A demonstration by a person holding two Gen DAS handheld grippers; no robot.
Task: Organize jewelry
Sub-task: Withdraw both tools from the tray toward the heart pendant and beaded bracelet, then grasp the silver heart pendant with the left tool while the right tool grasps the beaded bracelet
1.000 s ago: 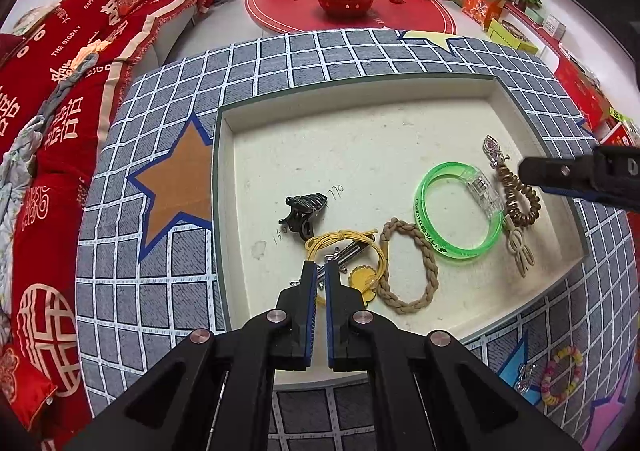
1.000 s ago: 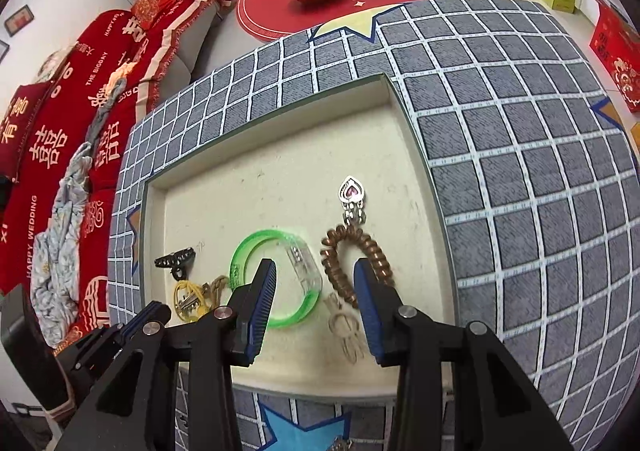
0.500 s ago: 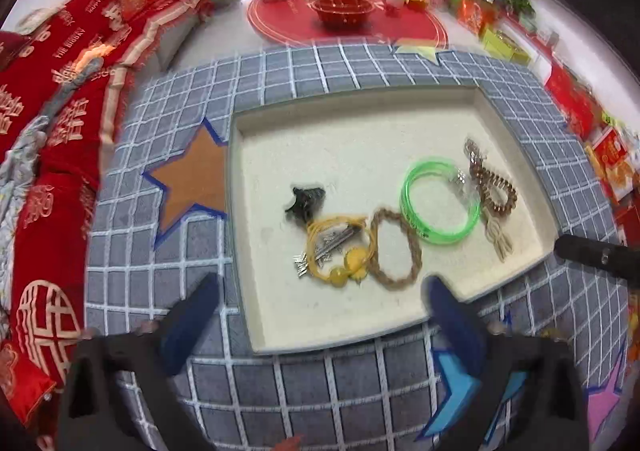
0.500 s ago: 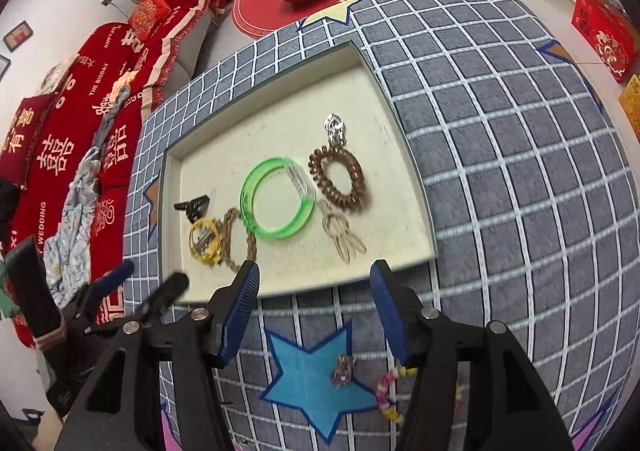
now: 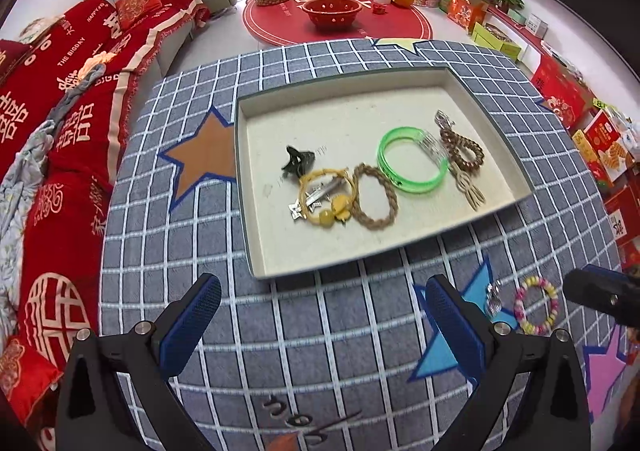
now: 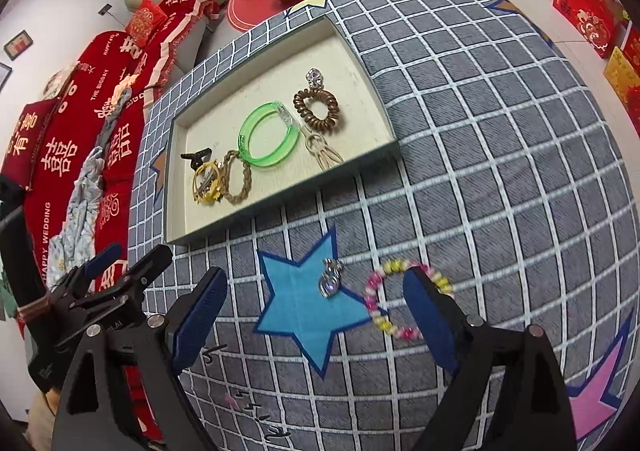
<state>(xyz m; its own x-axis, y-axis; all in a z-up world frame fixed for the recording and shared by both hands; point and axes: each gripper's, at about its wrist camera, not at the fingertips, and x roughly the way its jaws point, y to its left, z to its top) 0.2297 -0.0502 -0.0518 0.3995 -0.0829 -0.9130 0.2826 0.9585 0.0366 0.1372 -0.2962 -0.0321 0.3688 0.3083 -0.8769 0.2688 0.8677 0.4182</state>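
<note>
Here the tray [image 5: 256, 251] lies on the checked grey cloth [image 5: 320, 331] that covers the table, towards its far side, and holds a row of jewelry: a black hair claw [image 5: 298, 164], a yellow hair tie [image 5: 326, 195] with a metal clip across it, a braided rope bracelet [image 5: 374, 196], a green bangle [image 5: 412, 159], a brown spiral hair tie [image 5: 462, 149] and a beige clip [image 5: 468, 189]. Outside the tray, near the table's front edge, a beaded bracelet [image 6: 400, 297] and a small silver charm [image 6: 330, 278] lie on the cloth, the charm on a blue star [image 6: 304, 305]. The left gripper [image 5: 322, 327] hovers over bare cloth with its fingers wide apart and empty. The right gripper [image 6: 316, 309] has its fingers opening, gripping nothing; the charm and part of the beaded bracelet lie below, between them.
</note>
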